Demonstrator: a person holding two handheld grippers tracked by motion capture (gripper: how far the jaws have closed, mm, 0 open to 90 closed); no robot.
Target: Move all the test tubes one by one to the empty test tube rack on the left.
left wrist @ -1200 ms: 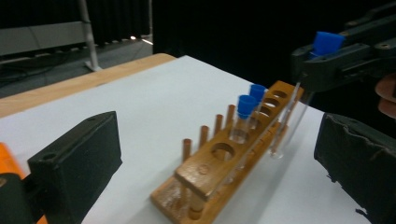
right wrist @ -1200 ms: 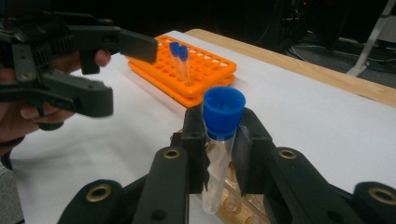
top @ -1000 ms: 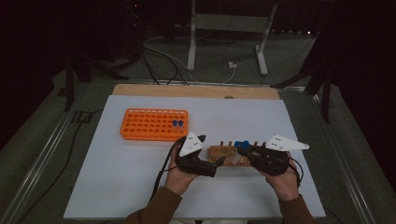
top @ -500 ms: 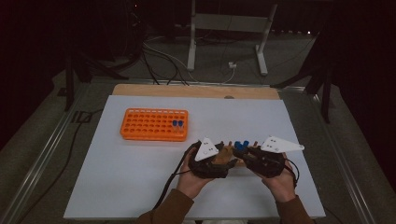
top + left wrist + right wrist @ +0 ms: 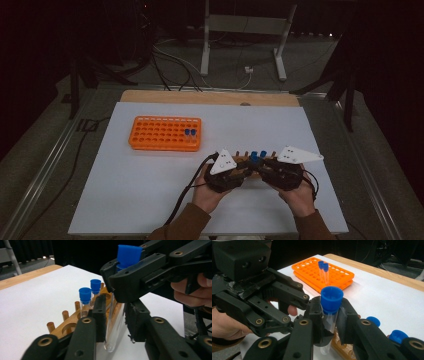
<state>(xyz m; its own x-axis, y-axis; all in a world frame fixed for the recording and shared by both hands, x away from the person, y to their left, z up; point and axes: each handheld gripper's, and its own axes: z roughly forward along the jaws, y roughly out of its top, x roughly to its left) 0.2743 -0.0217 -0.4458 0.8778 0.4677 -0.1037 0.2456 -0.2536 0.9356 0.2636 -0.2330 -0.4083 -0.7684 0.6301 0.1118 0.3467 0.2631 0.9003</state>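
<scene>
A: High view: both grippers meet over the wooden rack [image 5: 250,161], which sits right of the orange rack [image 5: 165,133] and nearer the person. Left gripper [image 5: 243,170] and right gripper [image 5: 260,167] are almost touching. Too small here to make out the tube.

B: Left gripper view?

A: Tube [image 5: 113,327] hangs upright just in front of the wooden rack [image 5: 75,318], clear of the sheet. Left gripper [image 5: 115,320] has just been closing with the glass between its jaws; one pad touches, the other probably does, can't be sure. Right gripper [image 5: 130,277] clamps just under the blue cap [image 5: 129,255]. Two more capped tubes [image 5: 85,300] stand in the rack.

B: Right gripper view?

A: Right gripper [image 5: 329,315] is clamped on the tube [image 5: 329,320] just below the cap [image 5: 332,298]. Left gripper [image 5: 312,305] comes in beside it, lower on the glass.

B: Handling?

A: I'd say light, stiff, smooth-walled, likely slippery and crackable. Hold mid-body, squarely, modest squeeze. Grabbing by the cap risks it pulling off.
</scene>
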